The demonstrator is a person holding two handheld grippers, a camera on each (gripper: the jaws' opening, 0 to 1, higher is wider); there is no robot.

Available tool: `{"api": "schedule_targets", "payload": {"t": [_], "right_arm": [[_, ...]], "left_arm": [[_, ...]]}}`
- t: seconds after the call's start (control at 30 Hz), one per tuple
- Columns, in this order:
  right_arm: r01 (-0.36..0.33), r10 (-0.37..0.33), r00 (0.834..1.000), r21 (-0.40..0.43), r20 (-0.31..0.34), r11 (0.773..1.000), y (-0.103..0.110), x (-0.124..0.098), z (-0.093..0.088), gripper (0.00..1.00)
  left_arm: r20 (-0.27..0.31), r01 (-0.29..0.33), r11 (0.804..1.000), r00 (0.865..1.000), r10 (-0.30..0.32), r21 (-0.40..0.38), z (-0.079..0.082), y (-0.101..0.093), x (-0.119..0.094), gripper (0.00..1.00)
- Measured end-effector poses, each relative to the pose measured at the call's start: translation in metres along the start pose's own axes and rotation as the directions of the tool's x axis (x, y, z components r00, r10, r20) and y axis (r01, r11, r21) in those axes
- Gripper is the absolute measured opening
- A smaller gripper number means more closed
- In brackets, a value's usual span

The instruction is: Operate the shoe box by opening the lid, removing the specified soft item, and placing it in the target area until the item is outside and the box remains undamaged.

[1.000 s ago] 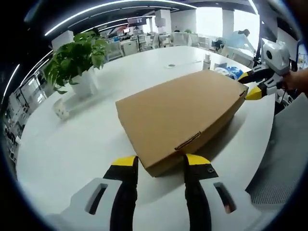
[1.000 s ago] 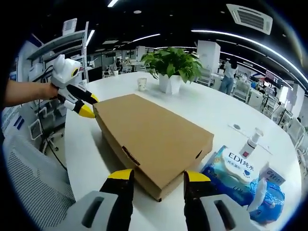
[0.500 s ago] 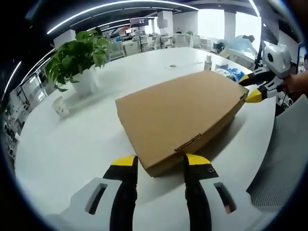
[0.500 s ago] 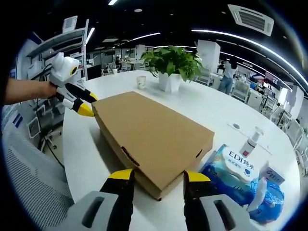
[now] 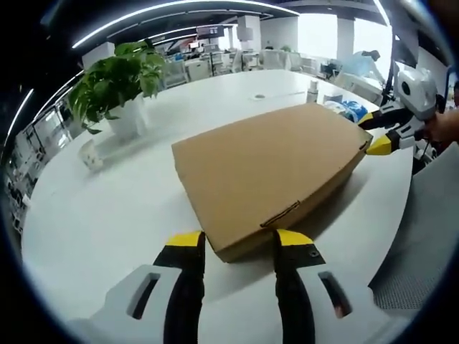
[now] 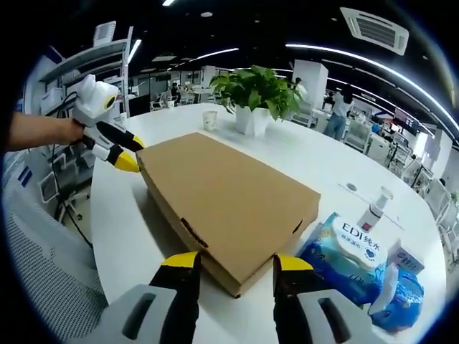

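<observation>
A flat brown cardboard shoe box [image 5: 265, 172] lies on the white table [image 5: 107, 215] with its lid down. My left gripper [image 5: 238, 247] is open, its yellow-tipped jaws on either side of the box's near corner. At the opposite corner my right gripper [image 6: 237, 266] is open the same way. In the left gripper view the right gripper [image 5: 380, 132] reaches the far corner from the right, held by a hand. The left gripper [image 6: 118, 149] touches the far corner in the right gripper view. The soft item is hidden inside the box.
A potted green plant [image 5: 118, 89] [image 6: 254, 97] stands on the table with a small cup [image 6: 209, 123] beside it. Blue wet-wipe packs [image 6: 355, 269] and a spray bottle [image 6: 373, 211] lie right of the box. A grey mesh chair [image 6: 43, 287] [image 5: 423, 244] stands at the table's edge.
Both views have shifted slightly; the box and both grippers hold nearly the same places at opposite corners.
</observation>
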State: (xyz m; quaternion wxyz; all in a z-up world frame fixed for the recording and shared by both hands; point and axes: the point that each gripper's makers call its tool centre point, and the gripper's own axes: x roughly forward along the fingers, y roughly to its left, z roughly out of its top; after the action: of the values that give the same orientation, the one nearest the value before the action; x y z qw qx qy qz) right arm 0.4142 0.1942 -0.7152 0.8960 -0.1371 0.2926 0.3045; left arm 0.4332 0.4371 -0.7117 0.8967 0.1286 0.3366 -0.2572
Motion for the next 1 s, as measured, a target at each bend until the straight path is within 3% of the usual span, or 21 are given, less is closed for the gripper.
{"api": "schedule_targets", "payload": {"t": [1.0], "right_arm": [[0.003,-0.003,1.0,0.001,-0.006,1.0,-0.01,0.01,0.006,0.37]], "left_arm": [[-0.01,0.003,1.0,1.0,-0.003,-0.001,0.008,0.008,0.009,0.37]]}}
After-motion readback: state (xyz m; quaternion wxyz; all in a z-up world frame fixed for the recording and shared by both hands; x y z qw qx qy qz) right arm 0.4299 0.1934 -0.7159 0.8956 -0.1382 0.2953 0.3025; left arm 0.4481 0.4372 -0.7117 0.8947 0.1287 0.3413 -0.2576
